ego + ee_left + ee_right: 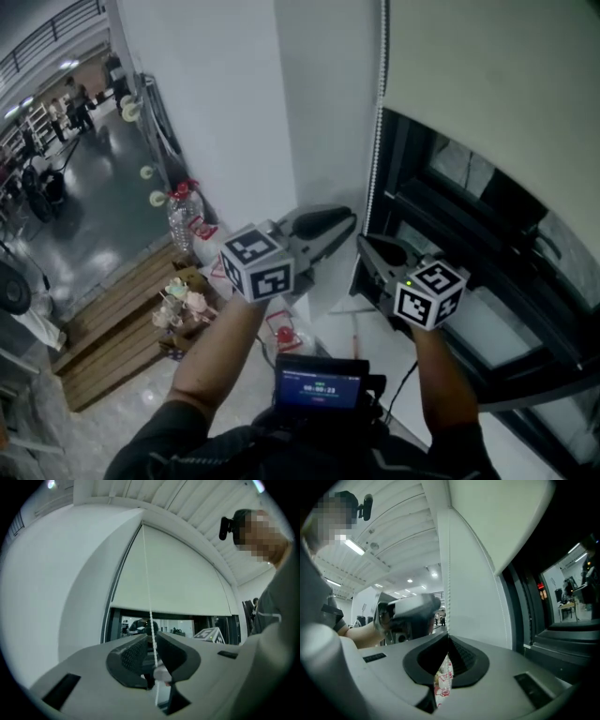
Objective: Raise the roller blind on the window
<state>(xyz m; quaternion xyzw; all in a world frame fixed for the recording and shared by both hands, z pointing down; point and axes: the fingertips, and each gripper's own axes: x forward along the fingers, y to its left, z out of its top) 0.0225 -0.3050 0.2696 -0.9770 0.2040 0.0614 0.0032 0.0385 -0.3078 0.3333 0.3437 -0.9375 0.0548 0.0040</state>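
The pale roller blind (487, 75) covers the upper window, its bottom edge (173, 612) above dark glass. A white bead chain (378, 141) hangs down along the blind's left side. My left gripper (349, 225) is at the chain, open; in the left gripper view the chain (147, 583) runs through the gap between the fingers (133, 656) without being pressed. My right gripper (367, 246) sits just below and to the right, shut on the chain (449, 573) where it enters the jaw tips (449, 638).
The dark window frame (487, 244) lies at the right, with a white sill (375, 337) below. A white wall (234, 112) stands on the left. Below it are a water bottle (183, 220), small items and a wooden platform (112, 328). People stand far off at the upper left.
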